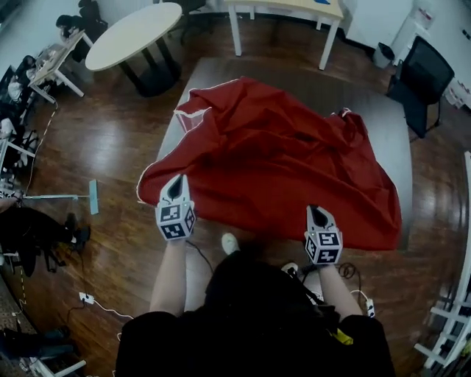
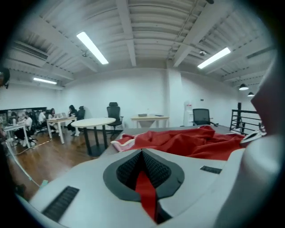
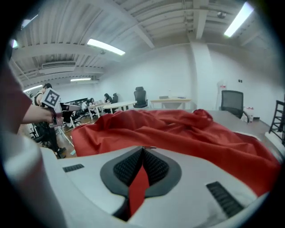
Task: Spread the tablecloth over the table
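A red tablecloth lies rumpled in folds over a grey table, whose far end and right side show bare. The cloth's near edge hangs toward me. My left gripper sits at the cloth's near left corner, and my right gripper at the near edge further right. In the left gripper view the jaws are shut with a strip of red cloth pinched between them. The right gripper is likewise shut on a red fold, with the heaped cloth beyond.
An oval white table stands at the far left and a rectangular one at the back. A black chair is beside the table's far right corner. A floor tool and cables lie on the wooden floor.
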{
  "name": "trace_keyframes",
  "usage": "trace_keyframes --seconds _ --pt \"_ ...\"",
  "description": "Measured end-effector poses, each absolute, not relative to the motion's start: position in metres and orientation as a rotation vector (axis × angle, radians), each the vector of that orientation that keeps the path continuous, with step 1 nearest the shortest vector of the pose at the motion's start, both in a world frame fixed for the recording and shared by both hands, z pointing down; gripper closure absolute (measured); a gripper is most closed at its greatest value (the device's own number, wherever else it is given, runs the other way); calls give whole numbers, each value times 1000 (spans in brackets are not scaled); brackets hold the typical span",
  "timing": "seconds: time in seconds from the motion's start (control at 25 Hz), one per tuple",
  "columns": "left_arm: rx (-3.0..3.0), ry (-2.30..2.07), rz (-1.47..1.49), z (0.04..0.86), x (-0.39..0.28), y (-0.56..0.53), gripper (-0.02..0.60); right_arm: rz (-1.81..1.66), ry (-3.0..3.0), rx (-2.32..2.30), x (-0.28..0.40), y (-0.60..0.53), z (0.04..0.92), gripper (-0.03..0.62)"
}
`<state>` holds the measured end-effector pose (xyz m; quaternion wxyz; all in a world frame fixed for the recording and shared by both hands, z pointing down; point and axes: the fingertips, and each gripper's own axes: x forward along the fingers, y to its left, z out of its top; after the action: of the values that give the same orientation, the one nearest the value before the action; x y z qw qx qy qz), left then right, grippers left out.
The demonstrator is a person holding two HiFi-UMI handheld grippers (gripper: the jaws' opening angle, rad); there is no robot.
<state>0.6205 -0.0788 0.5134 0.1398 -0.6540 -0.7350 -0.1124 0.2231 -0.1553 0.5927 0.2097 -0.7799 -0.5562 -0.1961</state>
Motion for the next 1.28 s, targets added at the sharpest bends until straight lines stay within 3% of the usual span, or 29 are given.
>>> trace_keyframes --seconds 0.4,0.64,0.92,1.28 --pt "-1308 -2533 -319 513 272 -124 581 -408 -1850 -2017 12 -238 554 587" --pt "-957 -2637 -305 521 123 -155 580 -426 -1982 -1880 -86 -268 553 588" --pt "-848 -2559 -434 586 64 -129 580 -576 -2045 -1844 -156 -222 538 586" --pt "-951 -2435 -550 616 79 -93 580 -801 -1785 -2034 -169 -96 558 557"
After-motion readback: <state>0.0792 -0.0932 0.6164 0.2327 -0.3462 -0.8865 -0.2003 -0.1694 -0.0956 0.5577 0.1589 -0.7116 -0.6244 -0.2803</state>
